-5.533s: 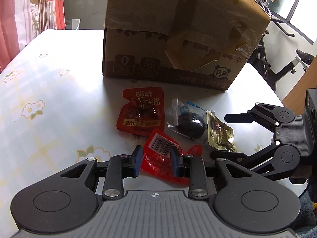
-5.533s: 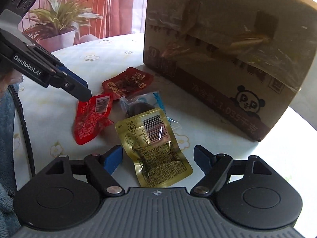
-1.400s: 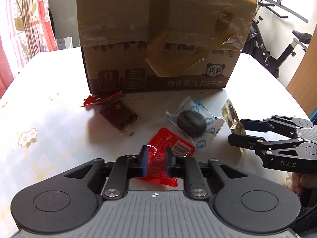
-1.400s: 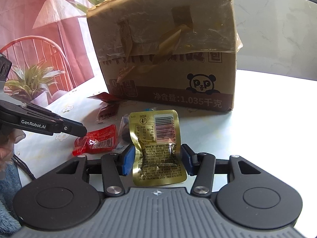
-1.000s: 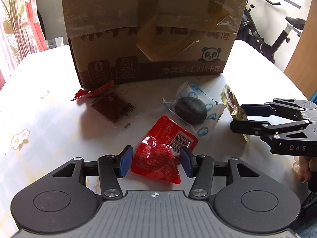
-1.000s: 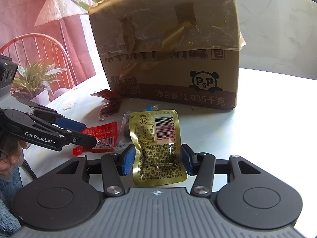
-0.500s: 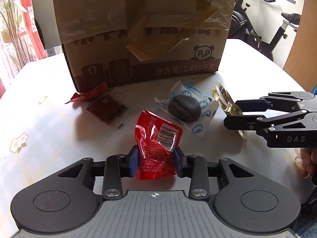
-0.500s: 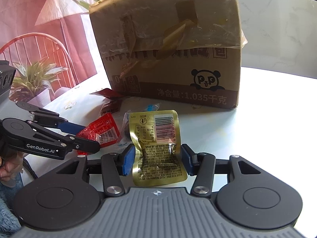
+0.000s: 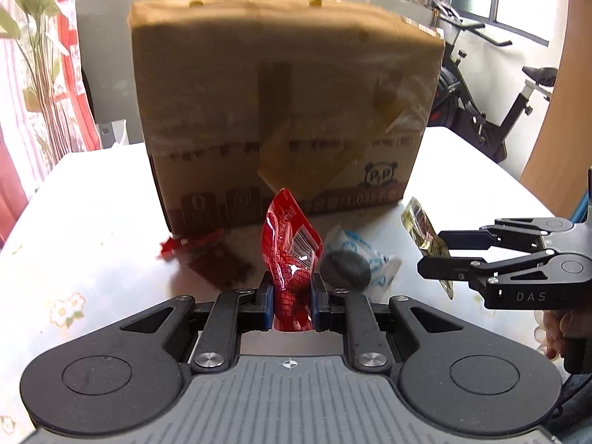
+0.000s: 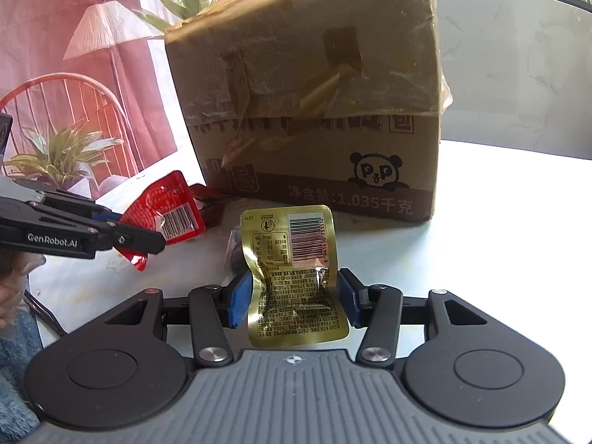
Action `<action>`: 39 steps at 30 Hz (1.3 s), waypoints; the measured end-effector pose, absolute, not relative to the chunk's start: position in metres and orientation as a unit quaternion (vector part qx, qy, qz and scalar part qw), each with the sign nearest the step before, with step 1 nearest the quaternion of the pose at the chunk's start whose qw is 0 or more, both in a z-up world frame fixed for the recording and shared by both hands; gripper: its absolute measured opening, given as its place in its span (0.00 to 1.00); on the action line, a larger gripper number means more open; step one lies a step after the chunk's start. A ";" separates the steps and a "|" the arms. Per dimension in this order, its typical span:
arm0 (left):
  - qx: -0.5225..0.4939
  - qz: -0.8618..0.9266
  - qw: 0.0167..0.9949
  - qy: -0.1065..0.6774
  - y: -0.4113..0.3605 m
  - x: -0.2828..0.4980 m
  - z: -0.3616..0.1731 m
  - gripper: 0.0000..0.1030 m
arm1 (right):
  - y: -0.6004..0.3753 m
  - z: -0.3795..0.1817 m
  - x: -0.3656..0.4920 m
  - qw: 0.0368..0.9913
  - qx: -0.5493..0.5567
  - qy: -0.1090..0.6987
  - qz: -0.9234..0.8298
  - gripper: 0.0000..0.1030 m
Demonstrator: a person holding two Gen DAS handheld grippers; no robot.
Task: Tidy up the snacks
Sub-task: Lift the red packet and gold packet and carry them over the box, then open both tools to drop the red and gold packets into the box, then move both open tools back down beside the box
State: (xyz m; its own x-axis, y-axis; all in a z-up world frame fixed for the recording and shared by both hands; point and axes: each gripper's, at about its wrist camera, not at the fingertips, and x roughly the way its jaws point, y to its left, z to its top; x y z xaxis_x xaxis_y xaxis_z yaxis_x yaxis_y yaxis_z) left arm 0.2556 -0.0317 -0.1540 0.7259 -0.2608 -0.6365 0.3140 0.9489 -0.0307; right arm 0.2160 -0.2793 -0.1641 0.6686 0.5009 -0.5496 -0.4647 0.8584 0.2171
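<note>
So the biggest thing here is the brown cardboard box with a panda logo and peeling tape [image 9: 285,111], which fills the upper middle of both views and sits on the white table with a faint flower print [image 9: 92,229]. Over on the right edge of the left wrist view there's a black exercise bike [image 9: 492,85], and the right wrist view has a potted green plant [image 10: 59,155] at centre left.

Down at the bottom centre of the left wrist view, the left gripper [image 9: 292,298] is clenched on the shiny red snack packet with a barcode [image 9: 290,259], which stands upright and is lifted clear of the table. The right gripper [image 10: 292,298] is doing the same in the lower middle of its own view, squeezing the gold foil snack packet with a barcode [image 10: 296,277] between its blue pads [image 10: 238,299].

Still lying on the table just in front of the box: a clear blue-printed wrapper with a dark round snack inside [image 9: 351,262], right of centre, and a dark red flat snack packet [image 9: 214,259], left of centre. It's a bit blurry.
</note>
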 end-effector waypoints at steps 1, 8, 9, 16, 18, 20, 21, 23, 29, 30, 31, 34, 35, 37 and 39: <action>0.038 -0.154 0.933 0.323 -0.029 0.257 -0.142 0.19 | -0.280 -0.156 0.217 0.915 0.032 0.300 0.266 0.50; 0.042 -0.150 0.963 0.219 -0.019 0.284 -0.049 0.19 | -0.281 -0.067 0.240 0.935 0.033 0.196 0.294 0.50; 0.046 -0.151 0.966 0.207 -0.020 0.292 -0.037 0.19 | -0.280 -0.054 0.246 0.937 0.028 0.182 0.297 0.50; 0.048 -0.136 0.968 0.205 -0.037 0.362 -0.005 0.16 | -0.270 0.017 0.326 0.949 0.001 0.154 0.276 0.50; 0.040 -0.124 0.967 0.217 -0.037 0.383 -0.008 0.11 | -0.261 0.022 0.352 0.948 -0.004 0.170 0.268 0.50; 0.038 -0.101 0.968 0.228 -0.035 0.399 -0.013 0.11 | -0.248 0.021 0.372 0.945 -0.006 0.183 0.269 0.50; 0.031 -0.096 0.968 0.231 -0.032 0.404 -0.015 0.11 | -0.240 0.020 0.380 0.943 -0.009 0.193 0.270 0.50; 0.020 -0.087 0.968 0.235 -0.026 0.411 -0.017 0.11 | -0.225 0.013 0.394 0.939 -0.015 0.211 0.270 0.50; 0.014 -0.080 0.970 0.228 -0.004 0.411 -0.012 0.42 | -0.196 -0.004 0.410 0.934 -0.025 0.246 0.256 0.59; 0.014 -0.082 0.972 0.222 -0.001 0.407 -0.012 0.50 | -0.198 -0.005 0.409 0.935 -0.019 0.247 0.256 0.66; 0.013 -0.085 0.972 0.218 0.003 0.405 -0.012 0.52 | -0.199 -0.006 0.408 0.935 -0.014 0.244 0.256 0.72; 0.001 -0.092 0.971 0.219 0.018 0.396 -0.014 0.52 | -0.205 -0.004 0.399 0.939 -0.006 0.230 0.254 0.74; -0.005 -0.095 0.971 0.219 0.023 0.391 -0.015 0.52 | -0.208 -0.002 0.393 0.940 -0.001 0.224 0.258 0.74; -0.015 -0.101 0.969 0.223 0.030 0.380 -0.019 0.52 | -0.215 0.002 0.380 0.940 0.010 0.211 0.269 0.74; -0.018 -0.106 0.967 0.231 0.039 0.370 -0.024 0.52 | -0.221 0.004 0.364 0.941 0.013 0.196 0.276 0.74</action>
State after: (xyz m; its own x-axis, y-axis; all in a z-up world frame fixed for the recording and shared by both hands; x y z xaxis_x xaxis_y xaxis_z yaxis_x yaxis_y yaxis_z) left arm 0.3699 0.0386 -0.0238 0.8708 -0.2128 -0.4432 0.1961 0.9770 -0.0838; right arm 0.3637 -0.2211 0.0036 0.7702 0.5248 -0.3623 -0.5149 0.8470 0.1323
